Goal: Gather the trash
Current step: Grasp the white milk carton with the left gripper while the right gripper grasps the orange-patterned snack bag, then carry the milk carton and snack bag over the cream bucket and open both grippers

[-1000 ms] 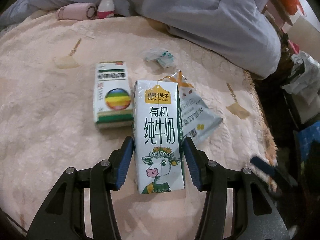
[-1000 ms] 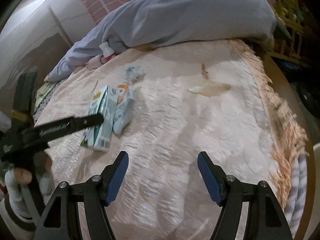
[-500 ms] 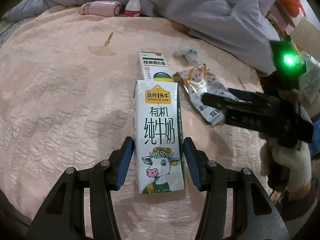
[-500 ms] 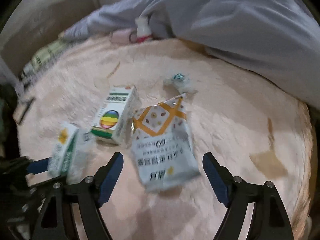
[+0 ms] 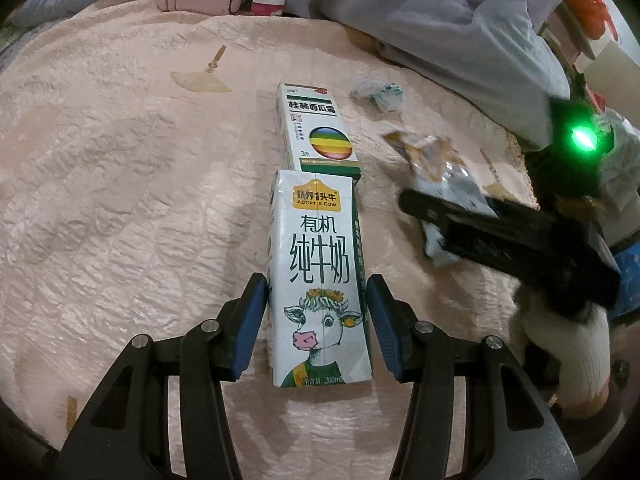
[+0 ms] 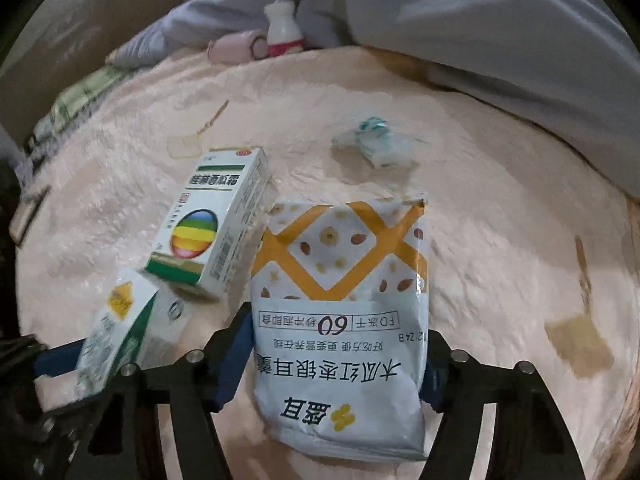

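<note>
A pink quilted bed (image 5: 120, 200) fills both views, with a grey duvet (image 5: 420, 20) bunched from 12 to 2 o'clock. The left hand-held gripper (image 5: 316, 320) clamps a milk carton (image 5: 318, 280) at centre, pads touching both sides. The right hand-held gripper (image 6: 340, 364) has its pads against both edges of a snack bag (image 6: 340, 320) lying on the bed, at 3 o'clock of the carton. A medicine box (image 5: 316, 130) lies just past the carton at 12 o'clock, and a crumpled wrapper (image 5: 378, 92) sits at 1 o'clock.
</note>
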The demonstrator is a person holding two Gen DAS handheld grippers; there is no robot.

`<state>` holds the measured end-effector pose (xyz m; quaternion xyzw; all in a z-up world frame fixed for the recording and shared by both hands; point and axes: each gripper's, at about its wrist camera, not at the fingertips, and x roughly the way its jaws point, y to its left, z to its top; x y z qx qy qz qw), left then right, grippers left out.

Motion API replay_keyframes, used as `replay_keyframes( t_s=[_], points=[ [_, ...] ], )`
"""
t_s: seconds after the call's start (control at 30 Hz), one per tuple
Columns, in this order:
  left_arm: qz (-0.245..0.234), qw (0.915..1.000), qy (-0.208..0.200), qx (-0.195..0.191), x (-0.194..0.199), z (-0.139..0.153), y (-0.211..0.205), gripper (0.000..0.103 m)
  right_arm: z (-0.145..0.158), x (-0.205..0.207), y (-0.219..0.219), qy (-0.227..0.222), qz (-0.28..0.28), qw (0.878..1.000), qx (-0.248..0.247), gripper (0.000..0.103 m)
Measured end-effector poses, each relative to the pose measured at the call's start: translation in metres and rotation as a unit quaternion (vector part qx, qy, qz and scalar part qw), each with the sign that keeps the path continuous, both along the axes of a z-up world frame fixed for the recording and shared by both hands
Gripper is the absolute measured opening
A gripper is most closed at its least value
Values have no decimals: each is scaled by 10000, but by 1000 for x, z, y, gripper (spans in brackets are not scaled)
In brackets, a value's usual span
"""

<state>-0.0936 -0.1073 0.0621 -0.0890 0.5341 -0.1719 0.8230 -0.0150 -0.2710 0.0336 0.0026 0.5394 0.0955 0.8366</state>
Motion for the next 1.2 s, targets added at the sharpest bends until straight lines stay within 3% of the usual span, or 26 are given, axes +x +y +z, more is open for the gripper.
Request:
replay_keyframes(
  t_s=[0.43, 1.2],
  points=[
    [-101, 9998, -108, 124, -21, 13, -3, 49, 45, -110, -27, -309, -541, 9954, 723, 64],
    [-233, 9985, -500, 67, -52, 48, -9, 49, 73, -139, -16, -511, -447, 9957, 636, 64]
  ],
)
